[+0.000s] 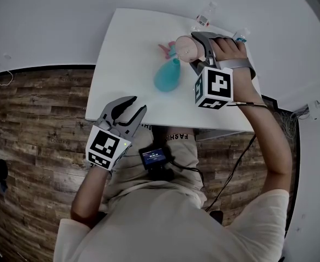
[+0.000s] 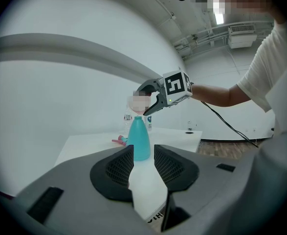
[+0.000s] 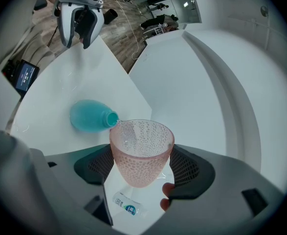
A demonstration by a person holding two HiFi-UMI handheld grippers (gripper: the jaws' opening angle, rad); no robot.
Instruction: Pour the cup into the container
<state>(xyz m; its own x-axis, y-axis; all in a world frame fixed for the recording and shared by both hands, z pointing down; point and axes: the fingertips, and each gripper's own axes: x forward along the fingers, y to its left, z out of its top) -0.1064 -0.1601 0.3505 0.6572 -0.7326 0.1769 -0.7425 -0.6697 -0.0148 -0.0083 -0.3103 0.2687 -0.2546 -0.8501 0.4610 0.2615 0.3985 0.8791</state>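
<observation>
Head view: right gripper [image 1: 195, 51] raised, cup [image 1: 183, 47] apparently tilted.

- Your cup [image 3: 141, 153] is pink, dimpled and see-through. It is tipped, with its lip right at the container's mouth, and sits low in the middle of the right gripper view.
- Your container [image 3: 89, 115] is a teal, narrow-necked bottle, uncapped and standing upright just left of the cup.
</observation>
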